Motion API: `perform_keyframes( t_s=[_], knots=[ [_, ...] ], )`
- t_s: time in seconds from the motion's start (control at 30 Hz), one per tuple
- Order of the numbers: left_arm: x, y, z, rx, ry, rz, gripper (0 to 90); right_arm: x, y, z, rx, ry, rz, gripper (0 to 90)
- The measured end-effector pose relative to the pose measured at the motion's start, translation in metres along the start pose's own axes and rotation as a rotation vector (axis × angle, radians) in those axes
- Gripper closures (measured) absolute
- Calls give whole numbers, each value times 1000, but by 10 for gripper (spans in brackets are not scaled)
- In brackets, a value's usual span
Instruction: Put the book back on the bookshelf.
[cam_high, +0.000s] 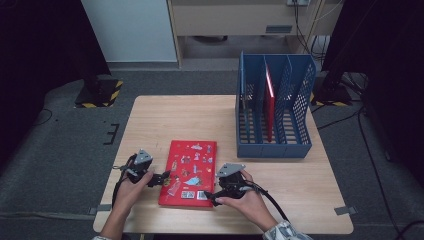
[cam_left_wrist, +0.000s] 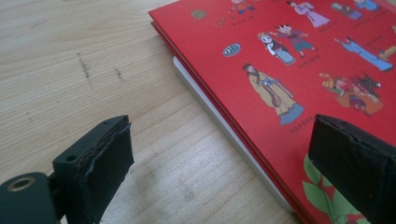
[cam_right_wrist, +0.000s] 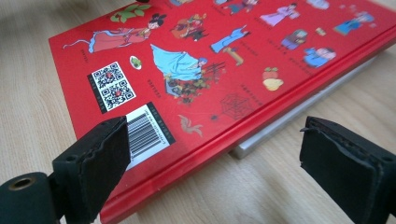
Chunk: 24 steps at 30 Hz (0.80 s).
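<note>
A flat red hardcover book with small cartoon figures printed on its cover (cam_high: 188, 172) lies face-up on the pale wooden table (cam_high: 280, 180), near the person's edge, with its long axis running away from the person toward the far side. A thinner grey-white slab (cam_right_wrist: 299, 119) shows beneath it, jutting out along one long edge. The left gripper (cam_high: 161, 178) sits just beside the book's left long edge, and the right gripper (cam_high: 212, 197) is at the near right corner, by the barcode (cam_right_wrist: 147, 133). Both stand with jaws spread apart and nothing clamped: in the left gripper view (cam_left_wrist: 219, 163) one pad hangs over the cover and the other over bare wood, so the edge lies between them; the right gripper view (cam_right_wrist: 215, 172) shows the same straddling of the red edge. The two hands flank the book about equally closely. The blue perforated plastic file rack (cam_high: 274, 145), already holding an upright red book (cam_high: 270, 107), stands well apart at the far right, so a lift would likely carry the book away and rightward.
</note>
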<state>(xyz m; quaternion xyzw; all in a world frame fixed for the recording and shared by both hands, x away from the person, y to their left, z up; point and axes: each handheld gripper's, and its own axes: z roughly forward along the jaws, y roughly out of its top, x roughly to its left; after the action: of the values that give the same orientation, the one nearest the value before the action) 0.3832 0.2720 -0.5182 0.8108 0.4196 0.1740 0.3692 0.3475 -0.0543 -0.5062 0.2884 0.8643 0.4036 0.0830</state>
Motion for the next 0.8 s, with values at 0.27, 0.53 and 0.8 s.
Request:
perform_keyframes(
  t_s=[0.27,0.53,0.8],
  knots=[
    [-4,1,4,-3,-30,-2,56,6,-1,10,19,8,5,84],
    [-12,5,9,1,-57,17,52,8,-3,14,38,20,6,73],
    [-14,5,9,2,-61,26,50,7,-6,15,36,33,28,66]
  ],
)
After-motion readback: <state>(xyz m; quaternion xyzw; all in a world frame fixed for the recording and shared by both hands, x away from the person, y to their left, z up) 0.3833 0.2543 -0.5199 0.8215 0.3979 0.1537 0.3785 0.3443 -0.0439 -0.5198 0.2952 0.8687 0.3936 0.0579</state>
